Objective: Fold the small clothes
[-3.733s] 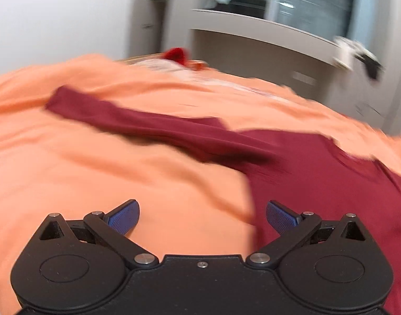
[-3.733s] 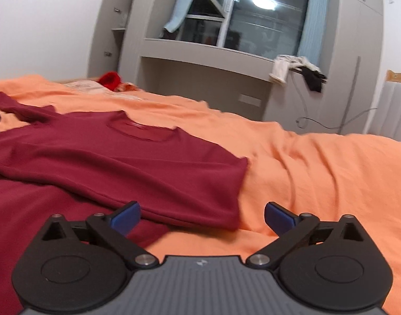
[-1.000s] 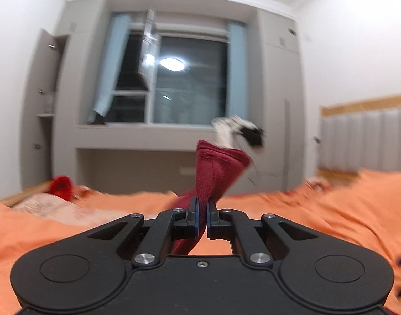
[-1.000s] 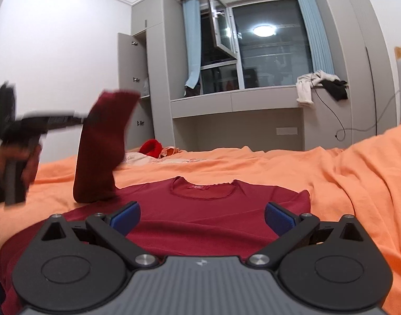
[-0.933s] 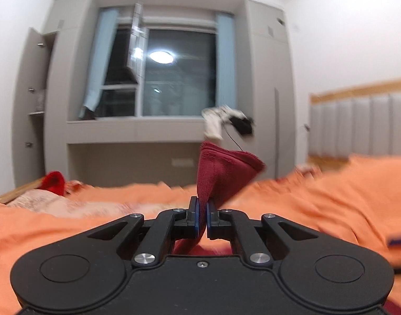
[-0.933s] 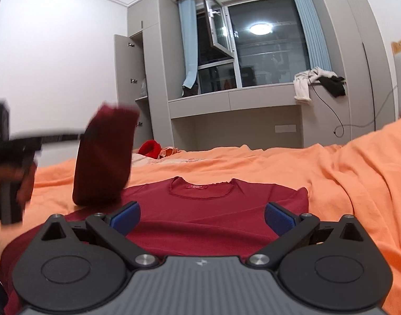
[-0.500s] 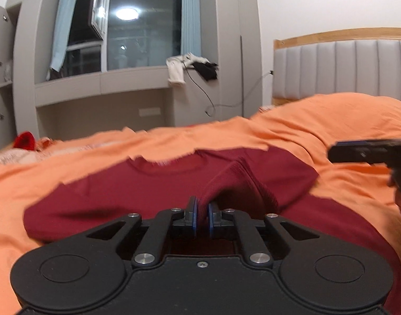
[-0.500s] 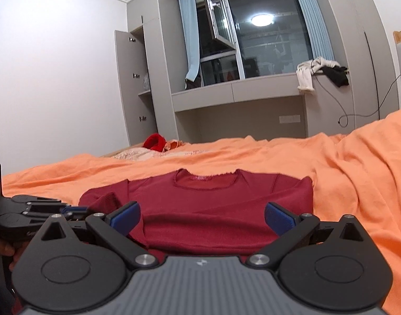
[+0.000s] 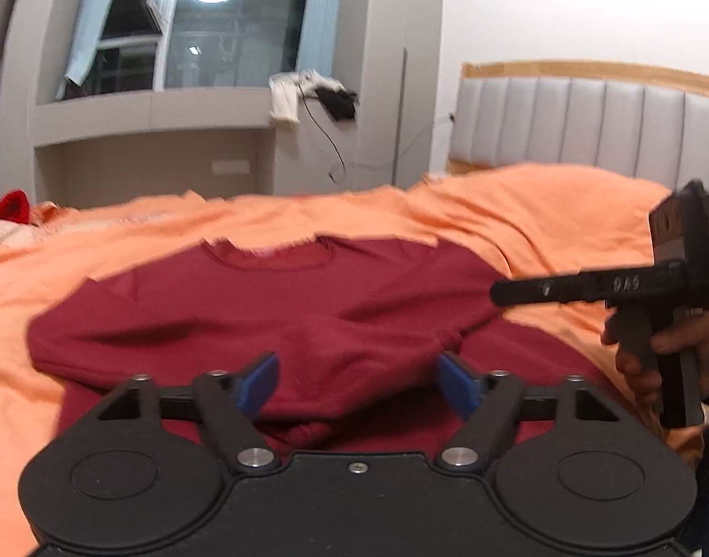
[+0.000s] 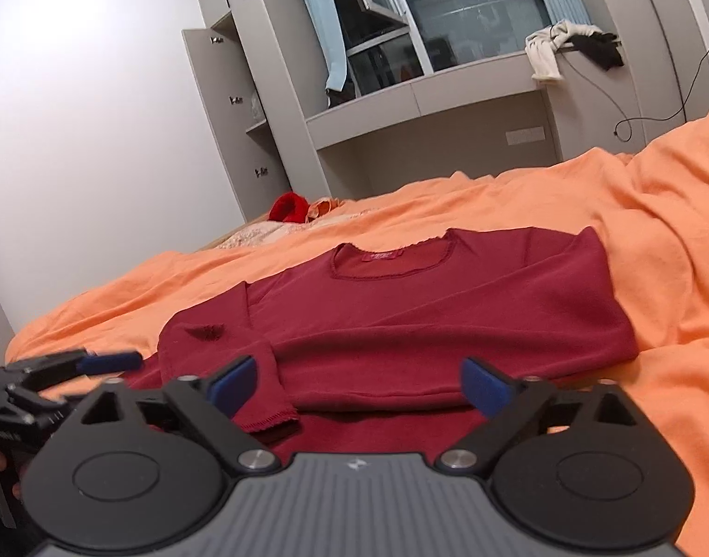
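Note:
A dark red long-sleeved shirt (image 10: 428,315) lies flat on the orange bedspread (image 10: 656,241), neckline away from me, both sleeves folded across its front. It also shows in the left wrist view (image 9: 270,320). My left gripper (image 9: 359,380) is open and empty just above the folded sleeve, and it shows at the left edge of the right wrist view (image 10: 75,364). My right gripper (image 10: 359,383) is open and empty over the shirt's lower part; it appears at the right of the left wrist view (image 9: 498,291), hand-held.
A red item and pale cloth (image 10: 289,208) lie at the bed's far edge. Grey cabinets and a window shelf (image 10: 424,93) with draped clothes (image 10: 547,51) stand behind. A padded headboard (image 9: 586,125) is at the right.
My left gripper carried the left sleeve up and over, laid it across the shirt's front, then opened and let go. The right gripper stayed open.

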Motion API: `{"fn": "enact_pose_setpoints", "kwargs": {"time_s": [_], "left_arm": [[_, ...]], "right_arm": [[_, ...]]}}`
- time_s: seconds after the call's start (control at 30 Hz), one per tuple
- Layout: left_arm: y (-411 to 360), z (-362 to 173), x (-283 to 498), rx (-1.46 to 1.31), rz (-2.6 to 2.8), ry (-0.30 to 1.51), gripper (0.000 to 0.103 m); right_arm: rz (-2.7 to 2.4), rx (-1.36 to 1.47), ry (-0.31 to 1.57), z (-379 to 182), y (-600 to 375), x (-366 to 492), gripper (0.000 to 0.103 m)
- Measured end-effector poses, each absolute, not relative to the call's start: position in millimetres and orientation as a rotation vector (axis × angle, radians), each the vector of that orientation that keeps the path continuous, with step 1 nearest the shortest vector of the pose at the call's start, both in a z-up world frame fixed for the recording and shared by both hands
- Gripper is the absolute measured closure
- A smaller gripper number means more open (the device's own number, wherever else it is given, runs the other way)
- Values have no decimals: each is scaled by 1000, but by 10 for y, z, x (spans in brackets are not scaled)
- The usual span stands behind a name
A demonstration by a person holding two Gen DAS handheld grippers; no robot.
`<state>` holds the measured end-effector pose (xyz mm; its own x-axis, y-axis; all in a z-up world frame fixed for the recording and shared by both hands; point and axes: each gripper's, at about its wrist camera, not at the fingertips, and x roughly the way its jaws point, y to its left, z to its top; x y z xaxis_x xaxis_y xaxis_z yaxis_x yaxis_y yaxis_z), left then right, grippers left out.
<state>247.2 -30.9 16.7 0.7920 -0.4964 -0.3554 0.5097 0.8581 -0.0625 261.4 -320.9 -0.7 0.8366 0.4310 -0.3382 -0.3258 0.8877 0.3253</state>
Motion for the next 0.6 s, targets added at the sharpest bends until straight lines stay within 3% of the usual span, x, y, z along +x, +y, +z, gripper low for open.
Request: {"fn": "enact_pose_setpoints", "kwargs": {"time_s": [0.2,0.47,0.53,0.57,0.6], "left_arm": [[-43,366,2560,25,-346,315,6],[600,331,3017,-58,34,486,5],[827,325,3077,-136,67,517,5],[935,312,3093,-176,75,529,5],[1049,310,3093,-213,83,535,5]], "right_arm": [[481,226,429,49,-2961,2657,34],[573,126,518,-69,-2617,2698,43],[565,122,536,-107,-2587,2705,60],[558,120,542,-123,-2586,2702,77],[557,120,540,-134,-2589,2692,86]]}}
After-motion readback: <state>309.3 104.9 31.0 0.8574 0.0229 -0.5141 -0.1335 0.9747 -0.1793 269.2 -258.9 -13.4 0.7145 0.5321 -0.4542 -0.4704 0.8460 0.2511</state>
